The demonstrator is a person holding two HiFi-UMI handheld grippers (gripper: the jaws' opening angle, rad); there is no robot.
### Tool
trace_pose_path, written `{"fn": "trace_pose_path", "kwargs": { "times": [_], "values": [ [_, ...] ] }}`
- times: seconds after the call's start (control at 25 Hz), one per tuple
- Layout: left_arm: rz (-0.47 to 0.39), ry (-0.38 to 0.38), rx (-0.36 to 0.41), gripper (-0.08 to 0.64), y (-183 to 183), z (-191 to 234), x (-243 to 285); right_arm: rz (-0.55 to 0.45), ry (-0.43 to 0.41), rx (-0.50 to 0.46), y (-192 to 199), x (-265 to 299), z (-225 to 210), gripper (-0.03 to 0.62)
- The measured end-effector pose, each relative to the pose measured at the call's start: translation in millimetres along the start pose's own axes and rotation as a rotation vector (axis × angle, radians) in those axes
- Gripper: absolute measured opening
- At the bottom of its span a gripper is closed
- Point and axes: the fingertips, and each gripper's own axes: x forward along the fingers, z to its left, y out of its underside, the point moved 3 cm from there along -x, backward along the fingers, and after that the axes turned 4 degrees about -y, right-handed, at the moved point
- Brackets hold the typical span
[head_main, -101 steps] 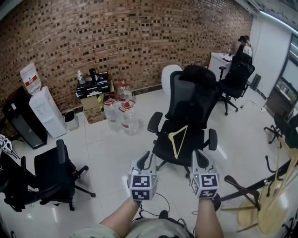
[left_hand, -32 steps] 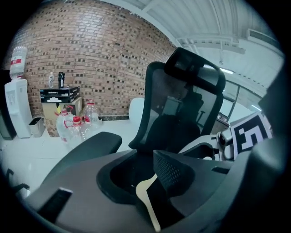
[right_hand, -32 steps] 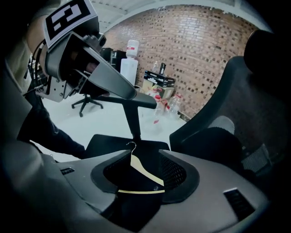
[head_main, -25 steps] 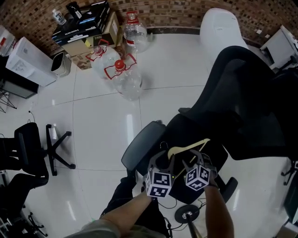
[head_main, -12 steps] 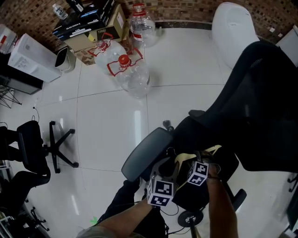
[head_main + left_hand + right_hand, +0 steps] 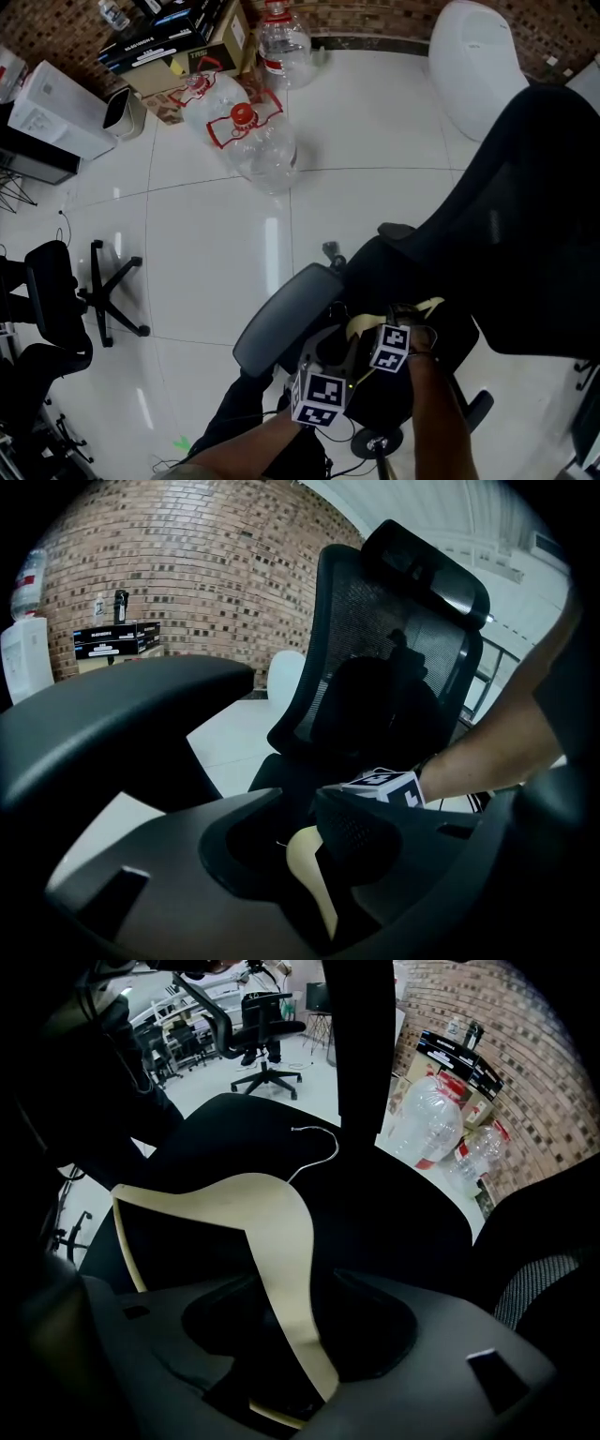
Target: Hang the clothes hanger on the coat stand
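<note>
The right tool (image 6: pixel 292 1321) has its jaws wide, just been opening. One arm of the wooden clothes hanger (image 6: pixel 267 1208) runs through the gap and the pads aren't squeezing it. The left tool (image 6: pixel 292 829) has its jaws apart too, with a cream end of the hanger in the gap, close against one jaw. The hanger lies flat on the black office chair seat (image 6: pixel 403 1213), with its wire hook (image 6: pixel 319 1152) pointing away from the right tool. Both tools sit low over the seat, beside the armrest (image 6: pixel 286 323). Water bottles (image 6: pixel 253 141) stand on the white tiled floor (image 6: pixel 187 253) beyond.
</note>
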Motion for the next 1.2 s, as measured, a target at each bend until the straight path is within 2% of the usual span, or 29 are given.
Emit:
{"fn": "trace_pose_path", "kwargs": {
  "times": [0.16,0.44,0.64,0.88,1.08,1.2],
  "values": [
    [0.003,0.003,-0.011,0.11,3.3,0.6,4.5,-0.011,0.012,0.024,3.9,1.7,-0.3,0.216],
    [0.008,0.009,0.008,0.11,8.7,-0.9,-15.3,0.021,0.02,0.082,-2.7,-4.5,17.2,0.132],
    [-0.008,0.004,0.031,0.11,3.8,-9.2,-38.2,0.045,0.063,0.141,-3.4,-29.1,25.6,0.127],
    [-0.045,0.012,0.062,0.109,-23.9,-32.8,-90.5,0.063,0.156,0.22,-8.7,-110.6,37.3,0.127],
    [-0.117,0.032,0.105,0.109,-64.9,-59.0,-148.0,0.052,0.247,0.348,-6.6,-206.6,56.3,0.127],
    [-0.164,0.045,0.122,0.109,-92.0,-69.8,-185.2,0.034,0.289,0.387,-16.5,-263.8,71.7,0.127]
  ]
}}
